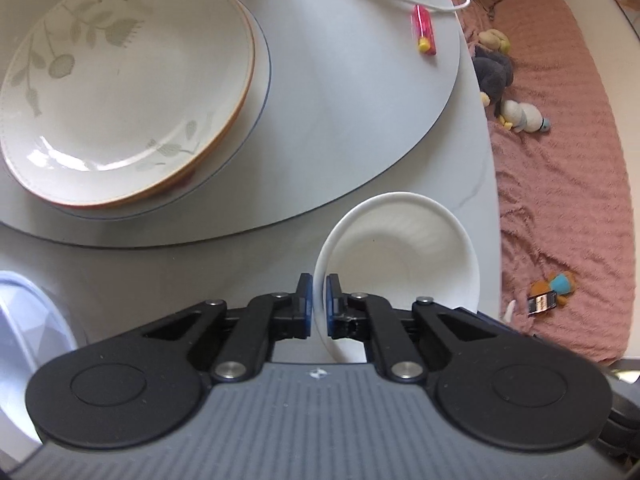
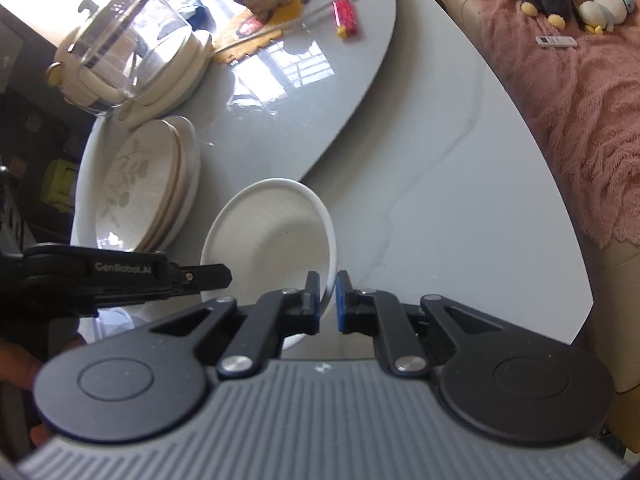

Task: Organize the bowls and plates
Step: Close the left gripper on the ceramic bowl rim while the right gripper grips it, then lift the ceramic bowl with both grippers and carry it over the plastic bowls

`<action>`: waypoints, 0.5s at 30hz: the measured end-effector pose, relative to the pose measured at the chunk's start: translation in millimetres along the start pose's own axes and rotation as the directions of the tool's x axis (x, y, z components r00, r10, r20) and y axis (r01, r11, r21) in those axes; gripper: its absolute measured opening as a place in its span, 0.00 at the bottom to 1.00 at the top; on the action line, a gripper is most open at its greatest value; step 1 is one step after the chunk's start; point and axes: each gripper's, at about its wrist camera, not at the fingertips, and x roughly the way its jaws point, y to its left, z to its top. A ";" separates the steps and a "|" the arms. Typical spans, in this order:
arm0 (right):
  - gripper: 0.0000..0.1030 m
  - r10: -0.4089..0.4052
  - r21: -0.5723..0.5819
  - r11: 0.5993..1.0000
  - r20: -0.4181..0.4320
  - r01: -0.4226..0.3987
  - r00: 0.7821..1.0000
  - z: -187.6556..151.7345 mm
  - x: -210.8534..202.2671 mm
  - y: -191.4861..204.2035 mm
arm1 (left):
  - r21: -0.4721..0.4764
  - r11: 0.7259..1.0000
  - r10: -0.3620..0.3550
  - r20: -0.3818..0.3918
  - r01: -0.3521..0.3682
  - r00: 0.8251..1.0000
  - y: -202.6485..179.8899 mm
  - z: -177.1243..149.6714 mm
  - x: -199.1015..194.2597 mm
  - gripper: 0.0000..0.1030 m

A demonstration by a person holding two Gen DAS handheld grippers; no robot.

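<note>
We are holding the white bowl (image 1: 404,256) by its rim from two sides, just above the table (image 1: 240,280) near its edge. The left gripper (image 1: 319,300) is clamping the rim on one side, one pad inside and one outside the wall; the right gripper (image 2: 328,300) is pinching the opposite side the same way. In the right wrist view the left gripper (image 2: 208,274) is reaching in at the bowl's far rim, so both hands are equally close. The bowl is round, with no long axis, and is tilting a little in both views. The plates (image 1: 124,92) are sitting stacked on the turntable (image 1: 352,100), away from the bowl toward the table's middle, so we judge the coming move is a carry that way. We cannot see the bowl's base or whether it is clearing the table, since the gripper bodies are hiding its near side. A pale container (image 1: 28,332) at the left view's edge is cut off and hard to identify.
</note>
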 end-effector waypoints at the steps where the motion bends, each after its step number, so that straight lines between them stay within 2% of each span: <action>1: 0.10 -0.001 0.008 1.000 0.002 0.001 1.000 1.6 -5.5 2.2 | 0.006 1.000 -0.005 0.007 0.005 1.000 -1.8 1.6 -6.3 0.07; 7: 0.11 0.002 -0.010 1.000 0.041 -0.002 0.999 4.5 -39.0 24.5 | 0.055 0.998 -0.016 0.048 0.014 0.999 -8.6 2.4 -47.6 0.07; 10: 0.11 -0.002 -0.045 0.999 0.069 0.005 0.998 2.9 -51.0 38.8 | -0.009 0.998 -0.062 0.066 0.063 0.996 5.4 -6.1 -63.7 0.07; 15: 0.11 0.031 -0.063 0.998 0.066 -0.027 0.997 -3.9 -59.3 59.2 | -0.055 0.995 -0.081 0.104 0.087 0.991 26.4 -20.4 -91.5 0.07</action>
